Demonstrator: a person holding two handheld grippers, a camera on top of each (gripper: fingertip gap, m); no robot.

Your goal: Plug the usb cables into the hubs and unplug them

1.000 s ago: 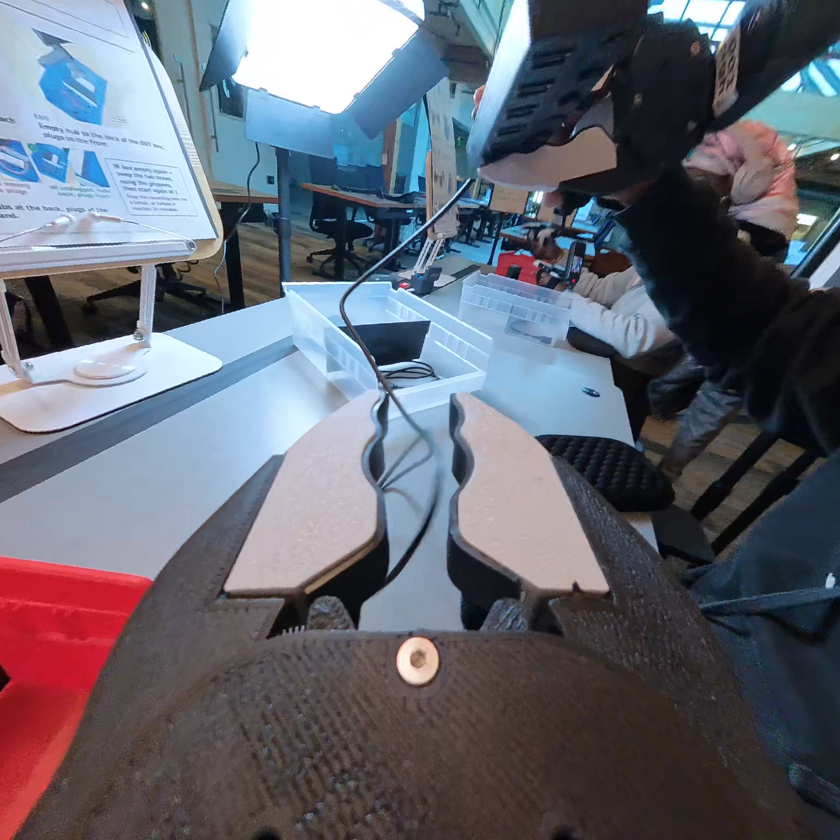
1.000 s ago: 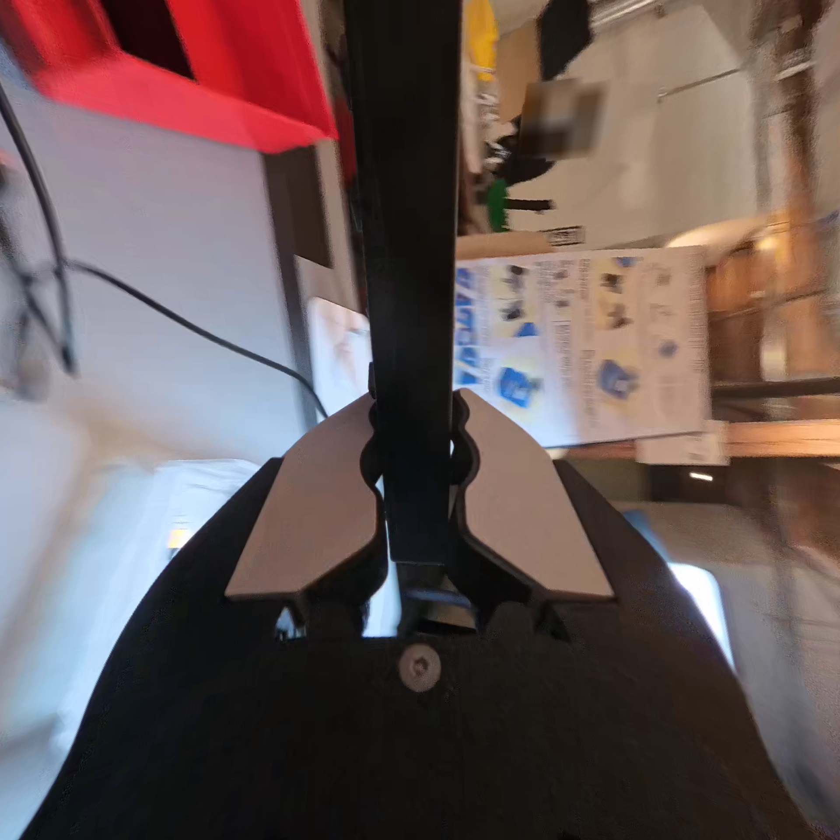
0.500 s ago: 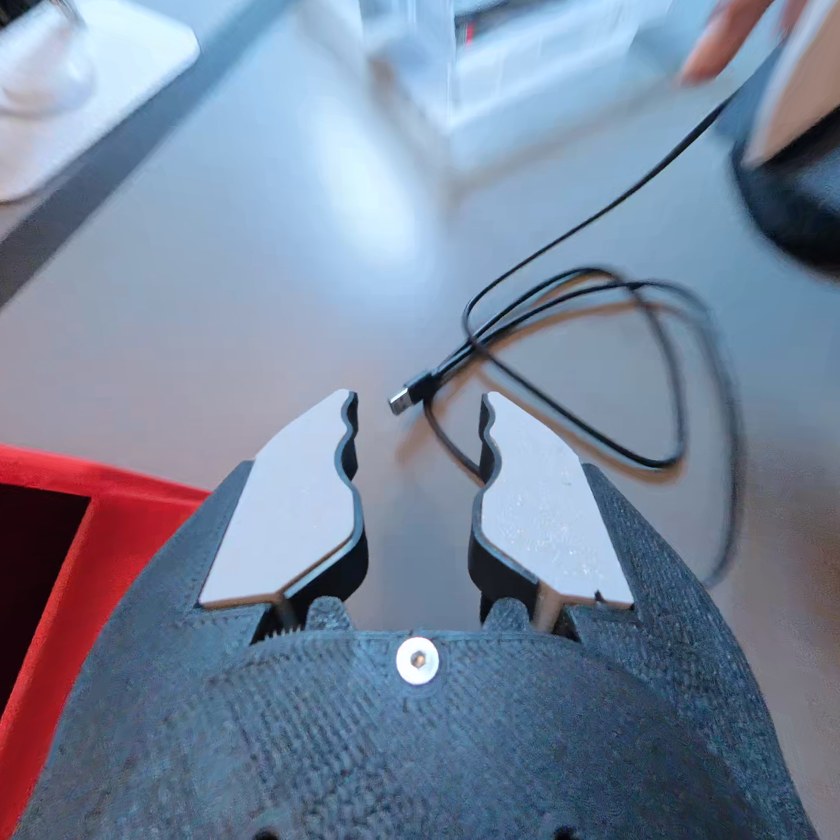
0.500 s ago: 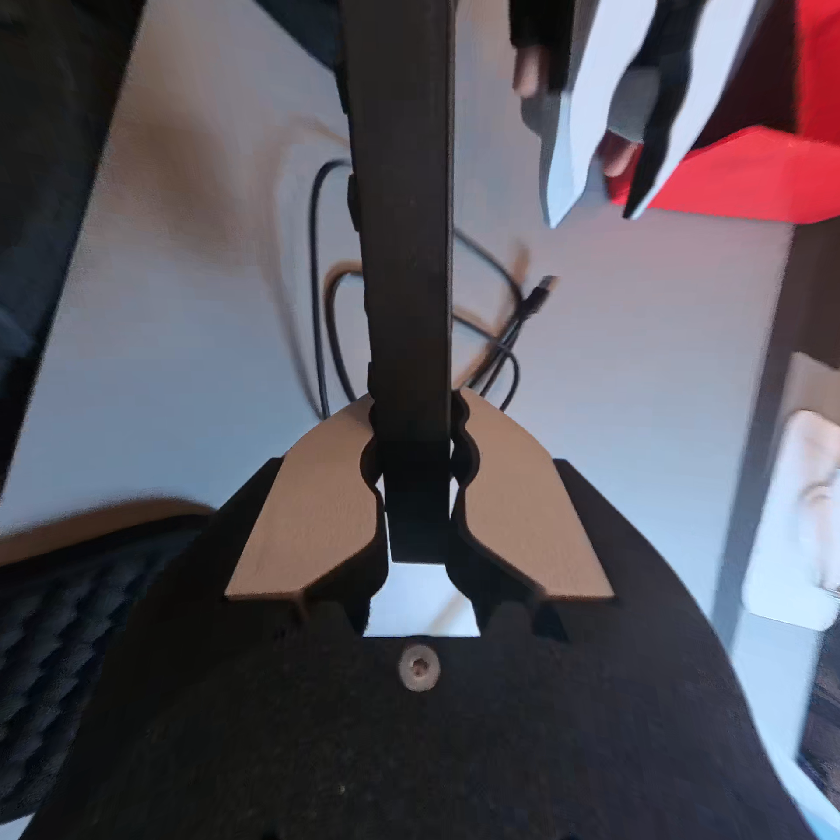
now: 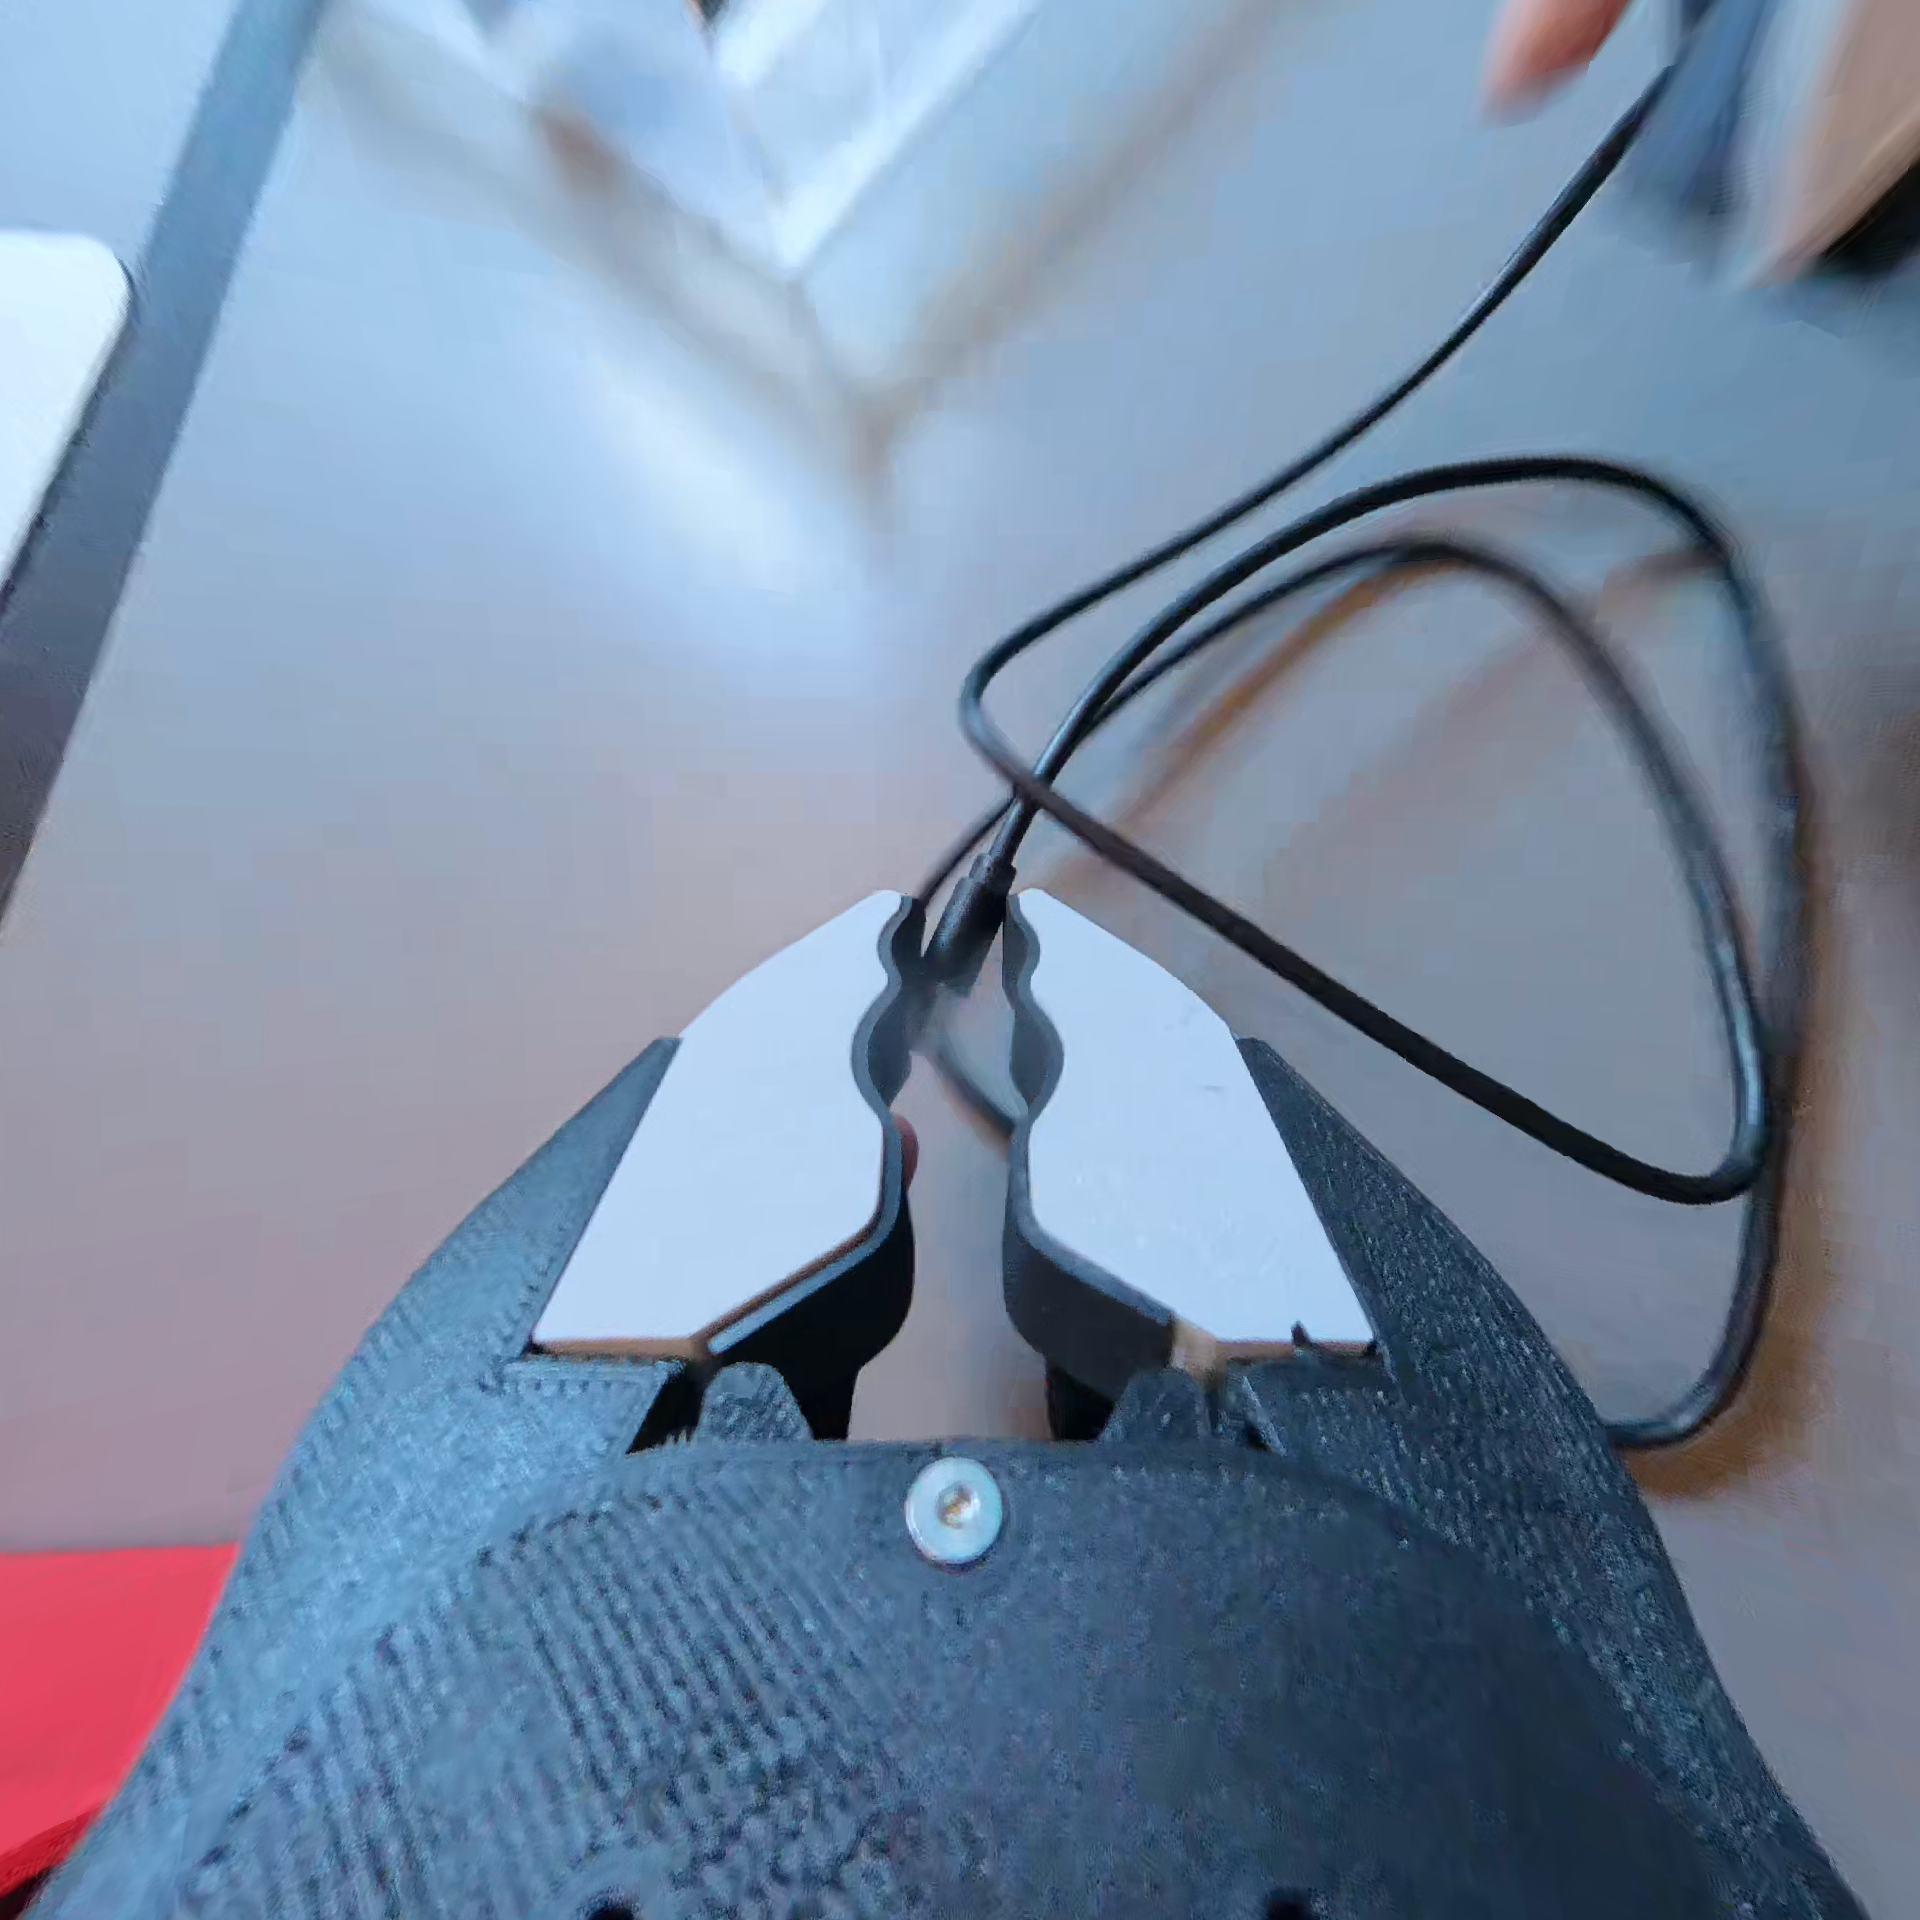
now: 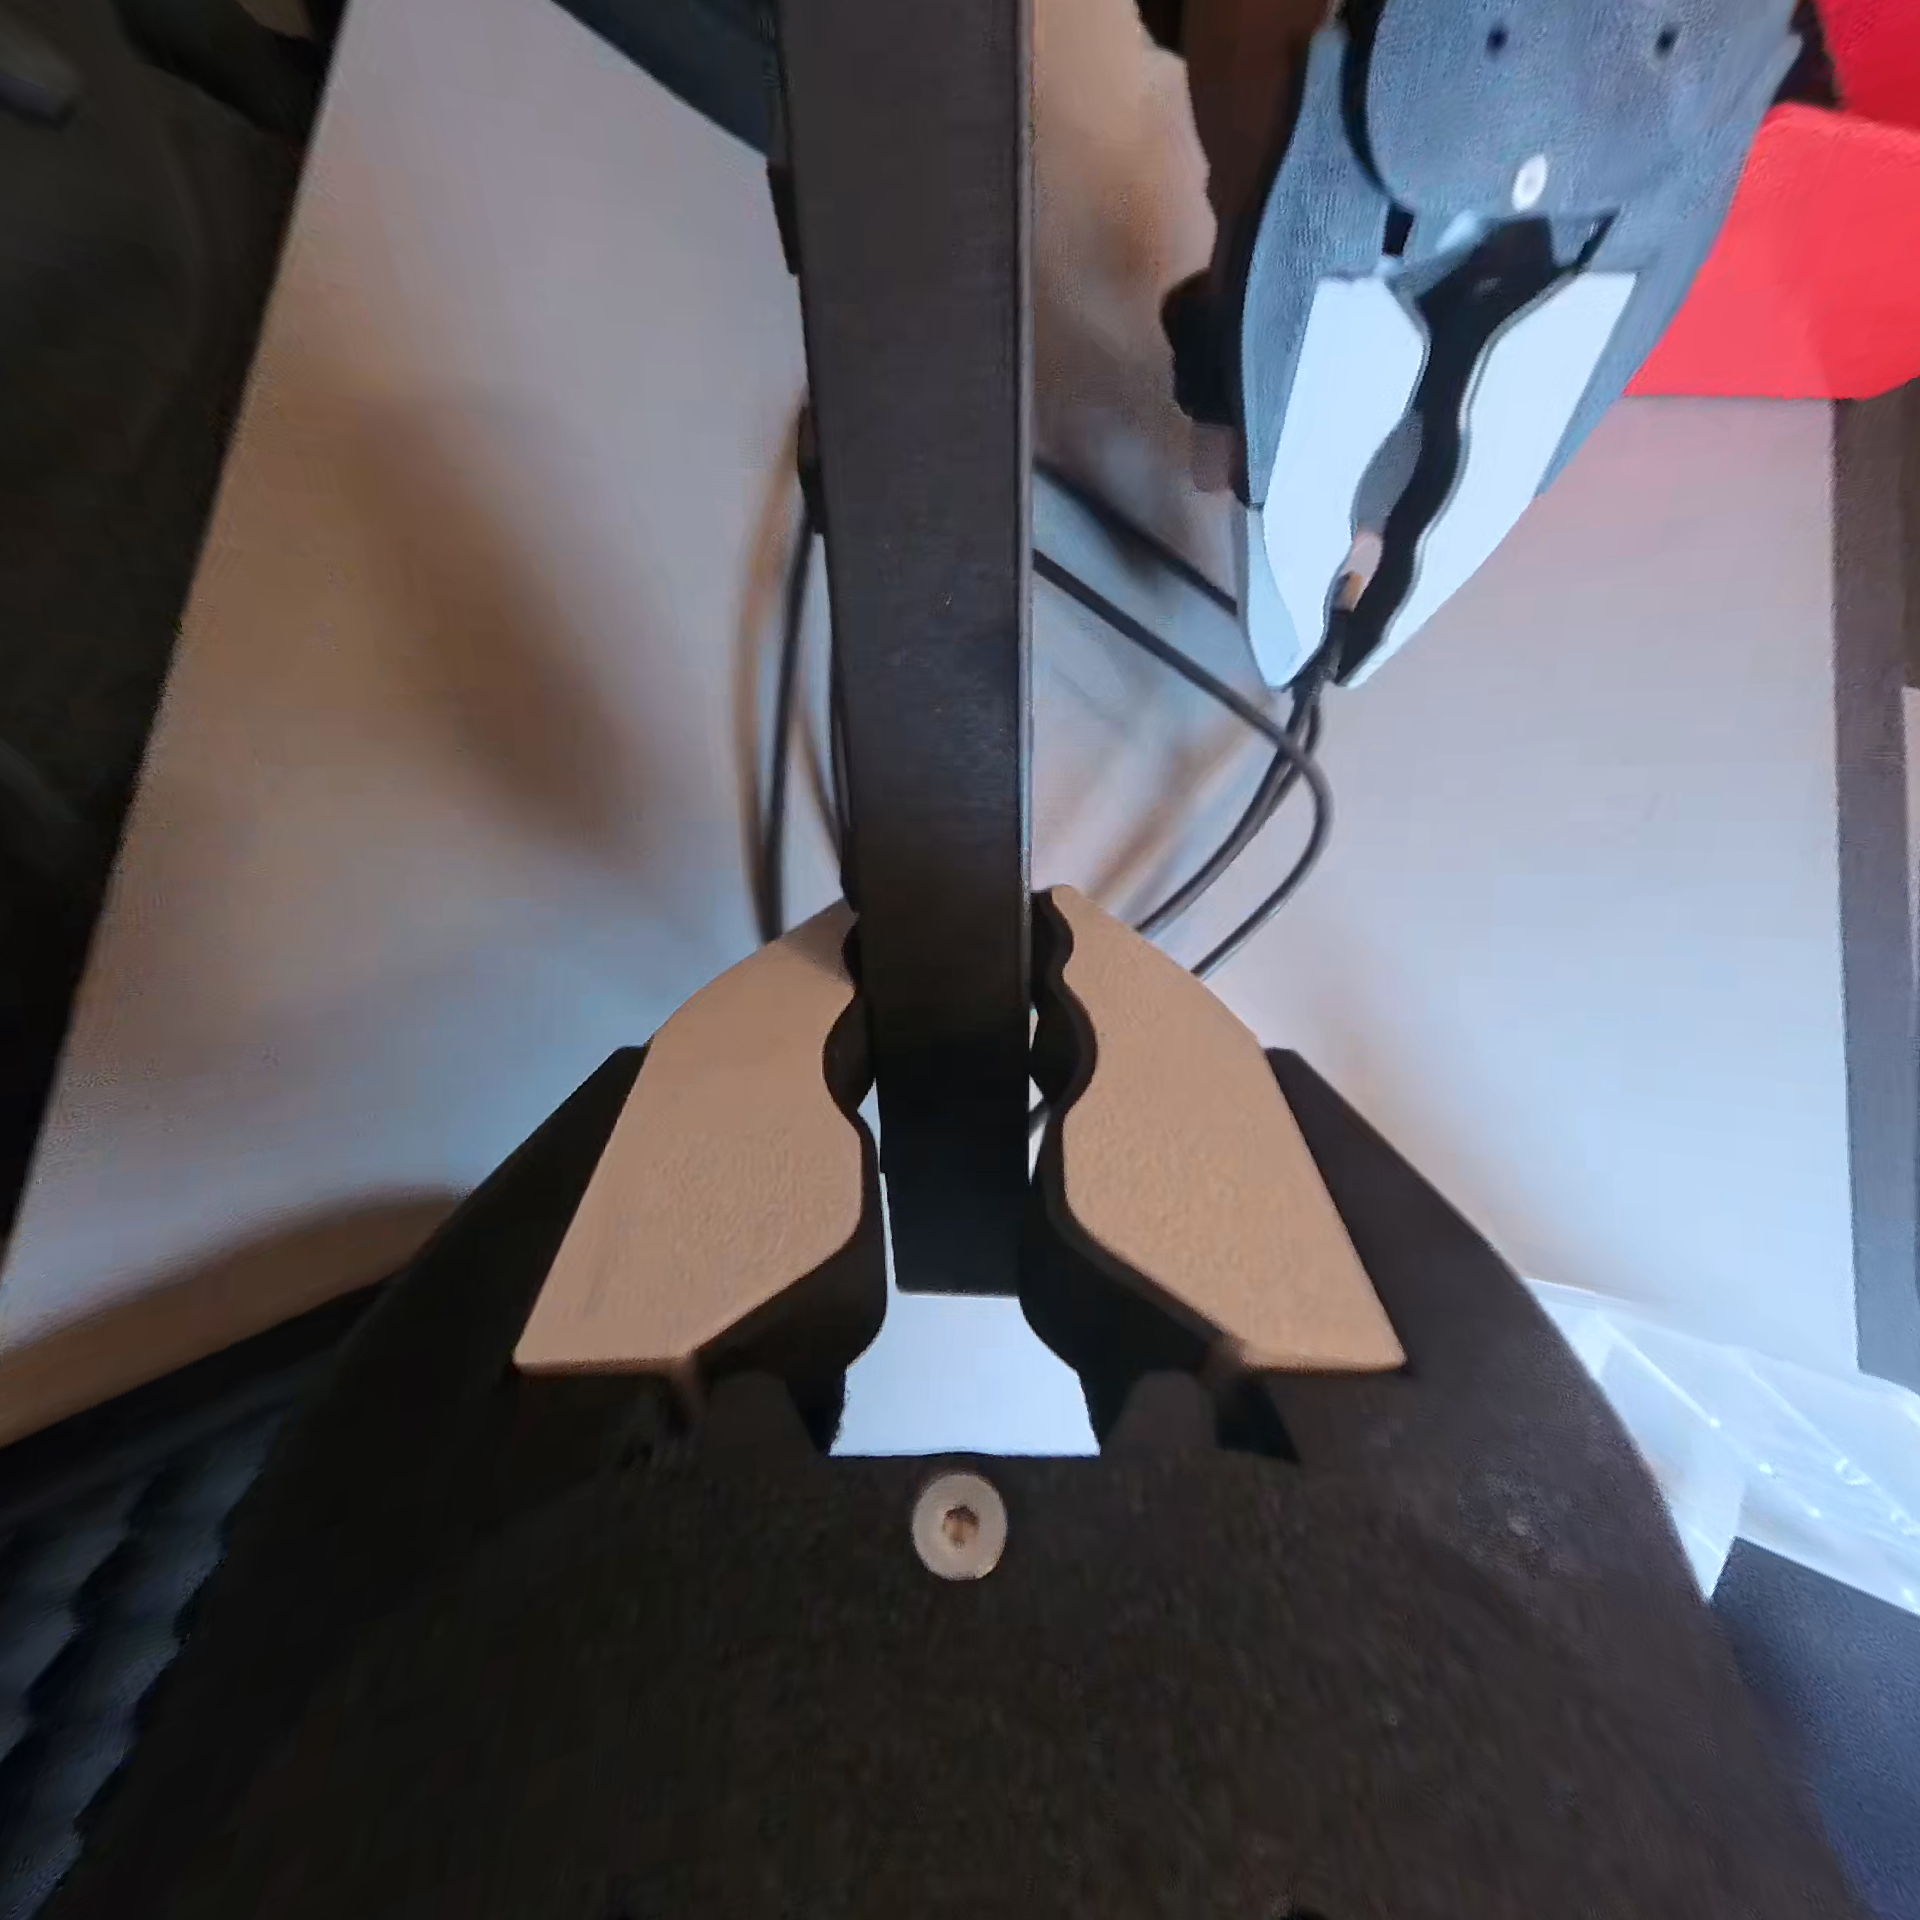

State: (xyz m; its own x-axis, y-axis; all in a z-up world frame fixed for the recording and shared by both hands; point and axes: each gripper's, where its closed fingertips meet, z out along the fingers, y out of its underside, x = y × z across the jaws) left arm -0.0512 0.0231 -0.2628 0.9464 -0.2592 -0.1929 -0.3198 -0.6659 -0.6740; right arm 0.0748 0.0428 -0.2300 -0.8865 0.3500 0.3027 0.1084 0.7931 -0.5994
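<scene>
The left gripper (image 5: 961,920) pinches the plug end of the black usb cable (image 5: 1351,997), whose loops lie on the counter (image 5: 499,665) to its right. The right gripper (image 6: 943,935) is clamped on the long black hub (image 6: 914,416), held above that cable. To mate them well, I'd lift the plug clear of the loops, square it to the hub's port and push straight.

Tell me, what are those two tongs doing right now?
Left tongs pinching the plug end of the thin black usb cable on the pale grey table. Right tongs clamped on a flat black hub, held above. Cable loops slack; nothing blocking.
</scene>
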